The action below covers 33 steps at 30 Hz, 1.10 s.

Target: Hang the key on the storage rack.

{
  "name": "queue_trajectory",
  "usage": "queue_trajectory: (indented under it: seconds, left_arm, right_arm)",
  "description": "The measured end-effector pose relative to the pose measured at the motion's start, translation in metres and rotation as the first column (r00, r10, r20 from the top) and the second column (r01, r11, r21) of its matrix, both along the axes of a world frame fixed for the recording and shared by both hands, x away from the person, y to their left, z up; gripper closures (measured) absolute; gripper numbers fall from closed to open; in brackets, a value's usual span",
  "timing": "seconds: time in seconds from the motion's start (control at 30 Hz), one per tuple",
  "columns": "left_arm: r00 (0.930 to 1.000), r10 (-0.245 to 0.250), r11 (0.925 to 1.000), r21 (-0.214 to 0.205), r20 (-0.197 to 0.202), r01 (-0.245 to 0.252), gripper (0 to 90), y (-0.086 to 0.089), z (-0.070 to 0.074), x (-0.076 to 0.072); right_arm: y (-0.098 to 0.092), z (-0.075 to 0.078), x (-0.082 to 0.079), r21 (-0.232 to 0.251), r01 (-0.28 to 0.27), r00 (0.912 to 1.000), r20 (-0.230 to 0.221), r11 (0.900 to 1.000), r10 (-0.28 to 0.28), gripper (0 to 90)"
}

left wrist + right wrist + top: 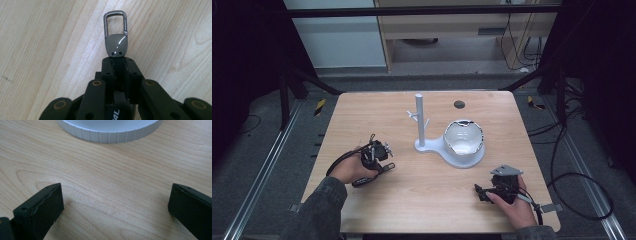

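A dark metal keyring clip (116, 37) with a carabiner loop sticks out just past my left gripper (120, 61), whose jaws are shut on its lower end; the clip hovers over the wooden table. In the high view the left gripper (379, 154) sits at the table's left middle, in the person's left hand. My right gripper (115, 202) stands open near the table, jaws wide apart with bare wood between them. It rests at the front right (492, 189), pointing toward the white stand.
A white stand (419, 122) with an upright post and short pegs rises mid-table. Its round ribbed base (107, 132) carries a shiny bowl-like dish (463, 140). A dark round hole (459, 104) marks the far table edge. Cables lie on the floor at right.
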<state>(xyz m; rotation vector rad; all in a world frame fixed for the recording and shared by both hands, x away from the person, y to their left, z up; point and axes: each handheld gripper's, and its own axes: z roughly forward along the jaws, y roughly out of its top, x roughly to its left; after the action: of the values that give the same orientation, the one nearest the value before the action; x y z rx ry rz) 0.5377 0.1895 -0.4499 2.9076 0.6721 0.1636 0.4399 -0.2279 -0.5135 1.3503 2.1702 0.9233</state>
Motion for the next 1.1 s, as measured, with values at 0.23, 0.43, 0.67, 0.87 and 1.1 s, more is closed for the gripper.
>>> queue_trajectory:
  seconds: [0.23,0.43,0.67,0.87,1.1]
  left_arm:
    - [0.9977,0.033,0.9952,-0.094,0.059,-0.027,80.0,0.013,0.005,-0.012]
    - [0.9862,0.072,0.9772,-0.209,0.149,-0.040,80.0,0.027,0.016,-0.033]
    - [0.9674,0.118,0.9526,-0.301,0.224,-0.046,80.2,0.042,0.027,-0.052]
    - [0.9409,0.181,0.9179,-0.392,0.286,-0.058,80.3,0.057,0.037,-0.071]
    - [0.9116,0.251,0.8900,-0.448,0.326,-0.085,80.6,0.069,0.044,-0.080]
  right_arm:
    - [0.000,0.000,0.000,0.002,-0.001,1.0000,-0.001,1.0000,0.001,0.4]
    - [0.000,0.000,0.000,0.001,-0.001,1.0000,-0.001,1.0000,0.001,0.4]
    - [0.000,0.000,0.000,0.001,-0.001,1.0000,-0.001,1.0000,0.001,0.4]
    - [0.000,0.000,0.000,0.002,-0.001,1.0000,-0.001,1.0000,0.001,0.4]
    - [0.000,0.000,0.000,0.003,-0.002,1.0000,-0.002,1.0000,0.002,0.4]
